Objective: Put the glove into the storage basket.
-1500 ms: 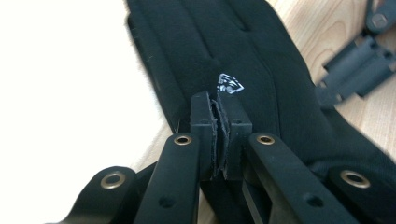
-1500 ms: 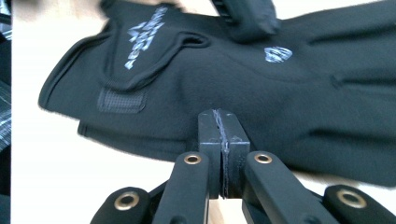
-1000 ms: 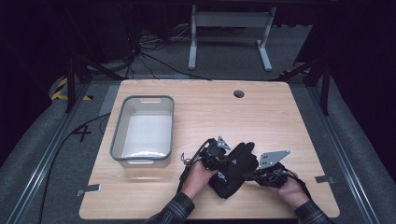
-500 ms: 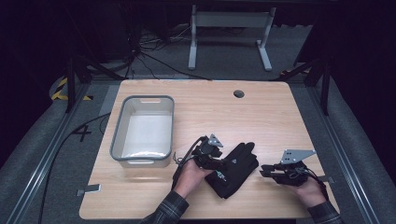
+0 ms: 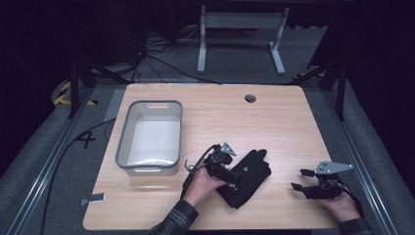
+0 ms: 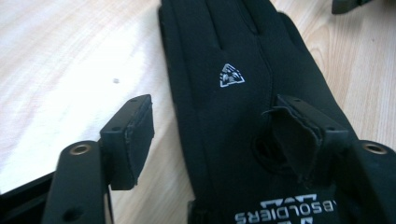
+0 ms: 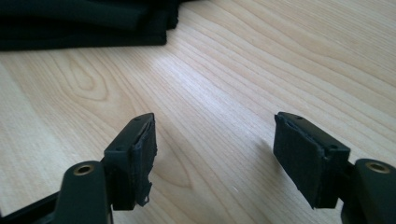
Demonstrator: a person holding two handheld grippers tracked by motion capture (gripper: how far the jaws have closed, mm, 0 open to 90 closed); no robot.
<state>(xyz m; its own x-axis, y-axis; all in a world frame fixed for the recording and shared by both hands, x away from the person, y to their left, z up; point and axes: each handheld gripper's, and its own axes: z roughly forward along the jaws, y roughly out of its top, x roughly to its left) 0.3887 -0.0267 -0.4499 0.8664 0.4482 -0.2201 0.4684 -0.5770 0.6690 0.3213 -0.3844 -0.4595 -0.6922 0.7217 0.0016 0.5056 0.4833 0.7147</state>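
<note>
A black glove (image 5: 247,177) lies flat on the wooden table (image 5: 274,117), near its front edge and right of the grey tub (image 5: 149,134). The left gripper (image 5: 230,174) hovers over the glove's cuff; its jaws have just been opening and stand apart, pressing nothing. The right gripper (image 5: 299,179), well apart to the right, has also just been opening, with bare wood between its jaws. A round hole (image 5: 250,98) sits toward the far edge.

Bare table (image 5: 293,127) beyond glove (image 5: 247,178)
</note>
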